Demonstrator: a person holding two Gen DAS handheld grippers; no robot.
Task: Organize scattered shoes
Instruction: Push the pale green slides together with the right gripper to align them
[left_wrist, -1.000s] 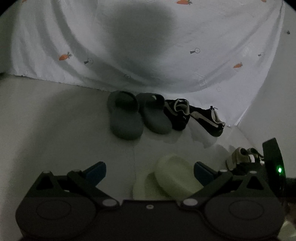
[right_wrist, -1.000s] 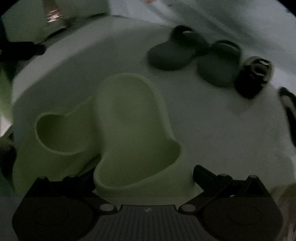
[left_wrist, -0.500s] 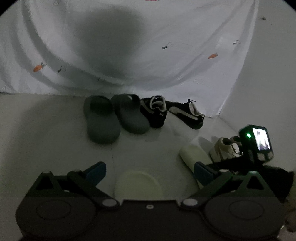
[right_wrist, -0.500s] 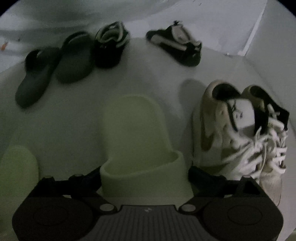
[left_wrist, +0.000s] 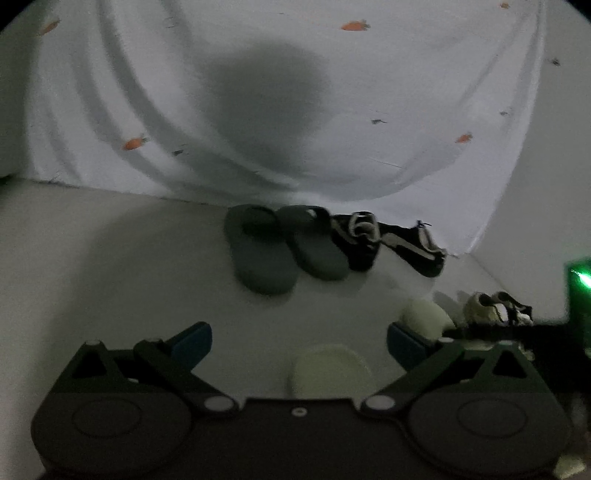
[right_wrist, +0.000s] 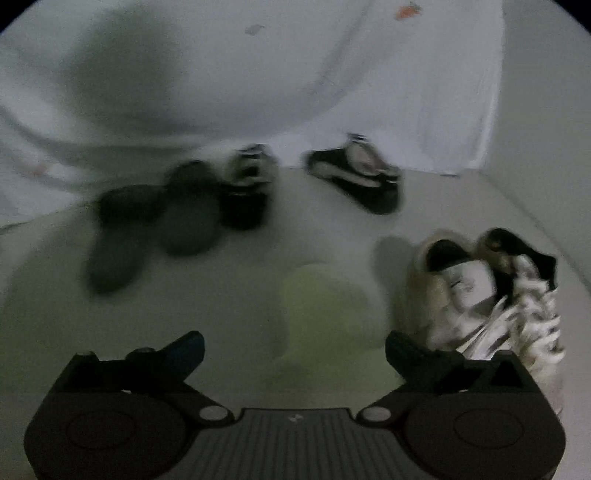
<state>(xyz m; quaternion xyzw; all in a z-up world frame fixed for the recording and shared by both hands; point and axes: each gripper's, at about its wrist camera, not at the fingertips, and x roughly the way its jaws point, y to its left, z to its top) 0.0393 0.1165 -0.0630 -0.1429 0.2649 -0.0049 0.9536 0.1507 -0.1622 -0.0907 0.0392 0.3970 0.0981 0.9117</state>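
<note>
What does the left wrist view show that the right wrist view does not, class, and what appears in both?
Only the left wrist view shows a second pale green slipper close under the open left gripper, plus a green light at the right edge.

Only the right wrist view shows the white sneakers whole and close up, beside the open right gripper.

Both show the grey slippers, the black sneakers, one pale green slipper beside the white sneakers, and the carrot-print sheet.
</note>
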